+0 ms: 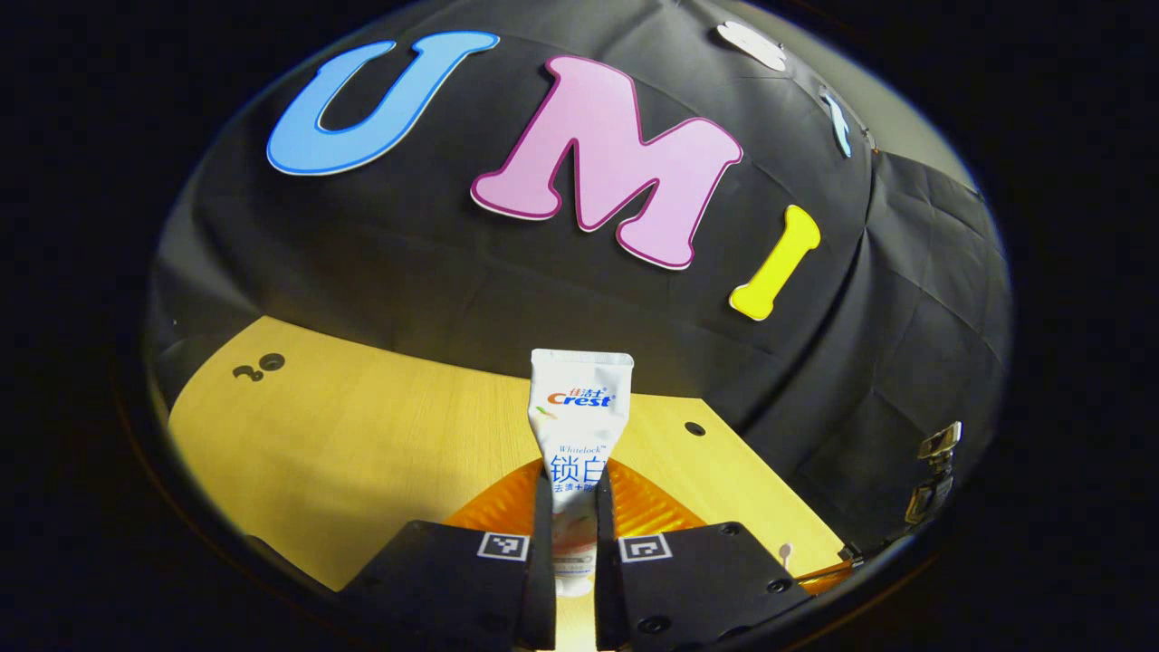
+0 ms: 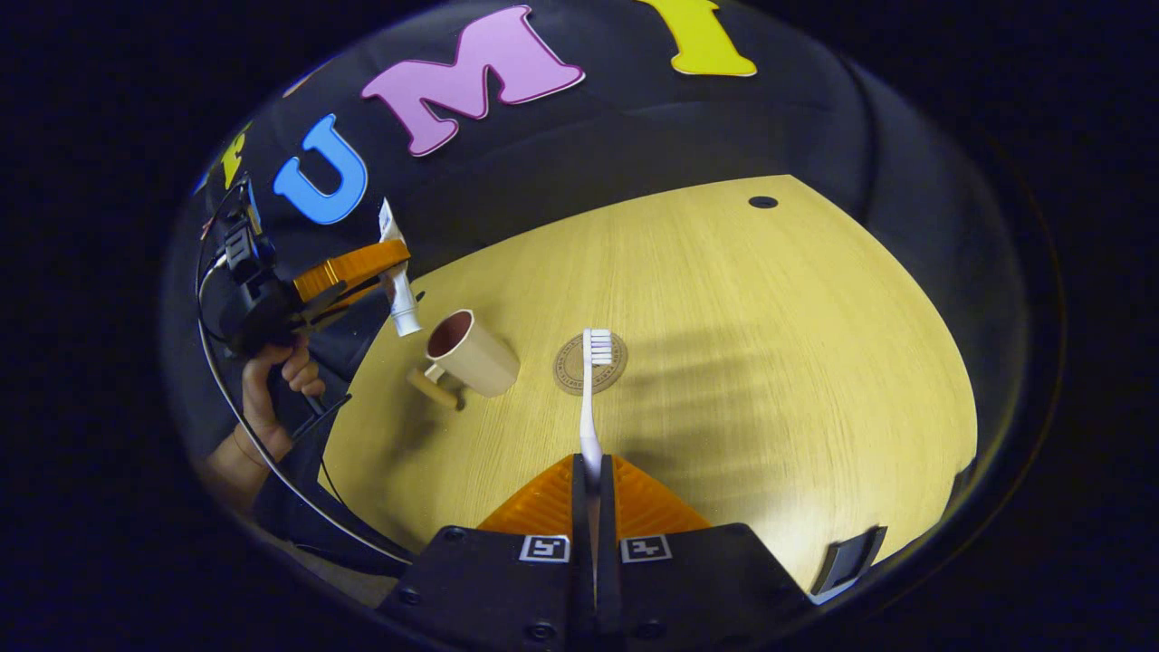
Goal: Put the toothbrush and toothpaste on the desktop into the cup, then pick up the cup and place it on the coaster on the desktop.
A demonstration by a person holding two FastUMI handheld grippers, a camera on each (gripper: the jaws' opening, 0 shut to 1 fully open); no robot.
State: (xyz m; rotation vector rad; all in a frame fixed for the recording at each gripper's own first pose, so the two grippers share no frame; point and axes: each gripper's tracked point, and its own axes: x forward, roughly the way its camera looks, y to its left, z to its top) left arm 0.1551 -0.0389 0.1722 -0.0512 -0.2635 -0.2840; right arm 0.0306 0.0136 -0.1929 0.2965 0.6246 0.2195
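Left gripper clamped on the toothpaste, jaws pressed on both sides of the tube, held cap-down just above the cup on the table. Coaster bare, right of the cup. Right gripper closed on the toothbrush, bristle head over the coaster

Recording booth: black cloth wall (wooden desktop).
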